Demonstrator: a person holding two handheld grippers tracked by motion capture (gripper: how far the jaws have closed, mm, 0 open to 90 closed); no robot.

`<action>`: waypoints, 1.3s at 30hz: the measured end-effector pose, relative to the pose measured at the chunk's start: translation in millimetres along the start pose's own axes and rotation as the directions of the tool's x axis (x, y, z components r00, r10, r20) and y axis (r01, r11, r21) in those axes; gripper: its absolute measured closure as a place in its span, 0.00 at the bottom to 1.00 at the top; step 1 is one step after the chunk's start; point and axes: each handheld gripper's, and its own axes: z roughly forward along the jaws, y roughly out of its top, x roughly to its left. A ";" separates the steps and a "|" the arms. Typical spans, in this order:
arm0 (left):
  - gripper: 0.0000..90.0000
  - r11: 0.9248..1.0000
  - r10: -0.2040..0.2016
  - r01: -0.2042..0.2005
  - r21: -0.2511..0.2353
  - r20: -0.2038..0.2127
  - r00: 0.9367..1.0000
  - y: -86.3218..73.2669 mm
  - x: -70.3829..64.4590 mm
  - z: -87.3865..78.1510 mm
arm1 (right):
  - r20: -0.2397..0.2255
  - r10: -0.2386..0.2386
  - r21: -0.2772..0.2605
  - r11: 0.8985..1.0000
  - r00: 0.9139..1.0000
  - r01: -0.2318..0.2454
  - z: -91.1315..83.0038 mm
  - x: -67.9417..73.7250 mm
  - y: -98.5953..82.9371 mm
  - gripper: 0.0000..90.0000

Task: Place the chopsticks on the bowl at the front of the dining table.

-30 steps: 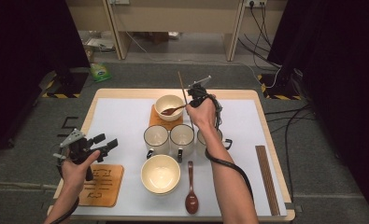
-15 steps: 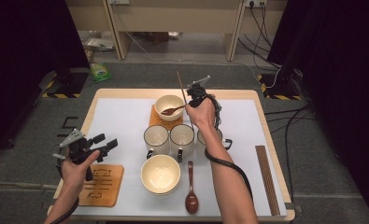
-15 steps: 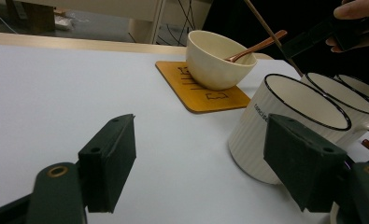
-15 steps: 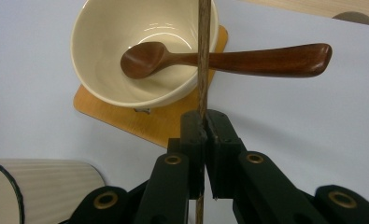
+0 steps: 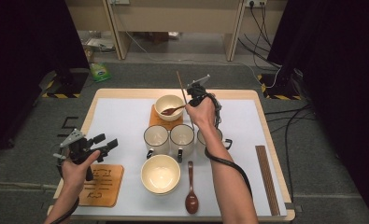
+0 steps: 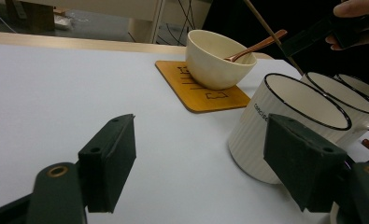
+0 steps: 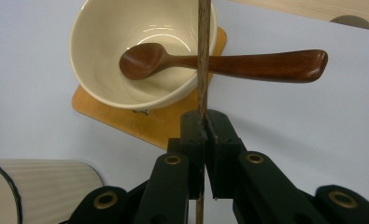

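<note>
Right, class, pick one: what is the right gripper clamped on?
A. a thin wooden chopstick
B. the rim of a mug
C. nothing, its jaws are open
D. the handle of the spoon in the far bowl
A: in the right gripper view the right gripper has its jaws closed on a chopstick, which crosses in front of the spoon lying in the bowl.

three mugs [image 5: 182,138] mid-table; spoon [image 5: 191,194] beside near bowl [image 5: 160,174]; coaster [image 5: 99,184] front-left.
</note>
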 end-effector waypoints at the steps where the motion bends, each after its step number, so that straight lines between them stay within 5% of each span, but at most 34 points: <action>1: 0.27 1.000 0.000 0.000 0.000 0.000 1.000 0.1 0.0 -0.1 | 0.001 0.000 0.002 1.000 1.000 0.000 0.4 -0.2 0.0 0.95; 39: 0.27 1.000 0.000 0.000 0.002 0.003 1.000 -0.3 -0.5 1.4 | -0.021 -0.026 0.017 1.000 0.999 0.026 12.6 1.5 -1.6 0.95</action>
